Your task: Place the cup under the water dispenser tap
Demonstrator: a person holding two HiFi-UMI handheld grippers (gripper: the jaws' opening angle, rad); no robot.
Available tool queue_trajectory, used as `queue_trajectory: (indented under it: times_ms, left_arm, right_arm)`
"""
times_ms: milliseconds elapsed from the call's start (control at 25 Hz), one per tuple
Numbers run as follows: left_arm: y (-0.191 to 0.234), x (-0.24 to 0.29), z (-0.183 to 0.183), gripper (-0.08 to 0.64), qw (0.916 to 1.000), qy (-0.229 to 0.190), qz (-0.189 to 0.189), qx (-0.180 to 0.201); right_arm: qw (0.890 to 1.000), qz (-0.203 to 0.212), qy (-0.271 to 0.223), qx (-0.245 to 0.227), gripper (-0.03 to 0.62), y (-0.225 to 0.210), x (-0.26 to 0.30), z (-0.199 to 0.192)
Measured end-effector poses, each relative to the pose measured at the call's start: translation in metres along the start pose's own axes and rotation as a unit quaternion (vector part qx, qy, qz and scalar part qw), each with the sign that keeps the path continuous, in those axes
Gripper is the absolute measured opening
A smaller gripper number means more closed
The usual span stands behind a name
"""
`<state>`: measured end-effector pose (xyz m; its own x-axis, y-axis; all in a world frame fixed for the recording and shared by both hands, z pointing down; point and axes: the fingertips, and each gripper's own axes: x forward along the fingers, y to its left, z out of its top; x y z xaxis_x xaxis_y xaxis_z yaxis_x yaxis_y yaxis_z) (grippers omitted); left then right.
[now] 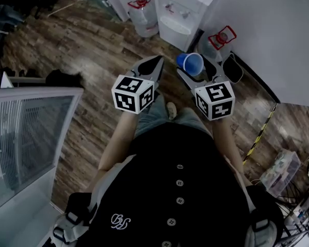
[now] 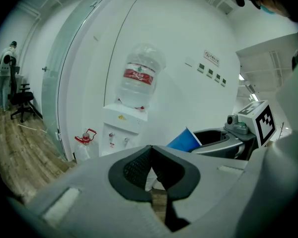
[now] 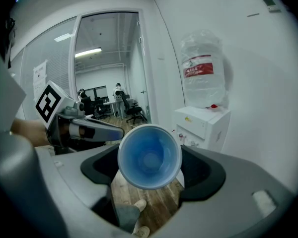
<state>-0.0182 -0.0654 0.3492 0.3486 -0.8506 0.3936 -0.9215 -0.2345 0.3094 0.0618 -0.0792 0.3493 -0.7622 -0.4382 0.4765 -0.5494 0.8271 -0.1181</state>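
My right gripper (image 1: 198, 73) is shut on a blue plastic cup (image 1: 194, 63), which it holds tilted in the air over the wooden floor. In the right gripper view the cup (image 3: 150, 156) faces the camera mouth-first, between the two dark pads. The white water dispenser (image 1: 183, 14) stands against the wall a short way ahead of the cup; its taps (image 2: 118, 141) are small and low on its front. An upturned water bottle (image 3: 202, 68) sits on top of the dispenser (image 3: 201, 125). My left gripper (image 1: 157, 63) is beside the right one, shut and holding nothing.
Spare water bottles with red handles stand on the floor to the left (image 1: 142, 12) and right (image 1: 220, 42) of the dispenser. A glass-topped white unit (image 1: 26, 133) is close on my left. Yellow-black floor tape (image 1: 260, 133) runs along the right wall. Office chairs (image 2: 21, 100) stand far off.
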Motion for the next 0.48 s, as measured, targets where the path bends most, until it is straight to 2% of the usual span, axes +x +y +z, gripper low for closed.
queue_trajectory:
  times_ms: [200,480]
  left_arm:
    - [0.023,0.01,-0.001,-0.002,0.9999,0.015,0.0,-0.008]
    - [0.058,0.04,0.018,-0.002,0.9991,0.031,-0.029,-0.002]
  right_arm:
    - [1.0,-0.012,0.009,0.013,0.367,-0.004,0.014,-0.003]
    - [0.999,-0.043,0.014,0.027,0.367,-0.021,0.051,0.013]
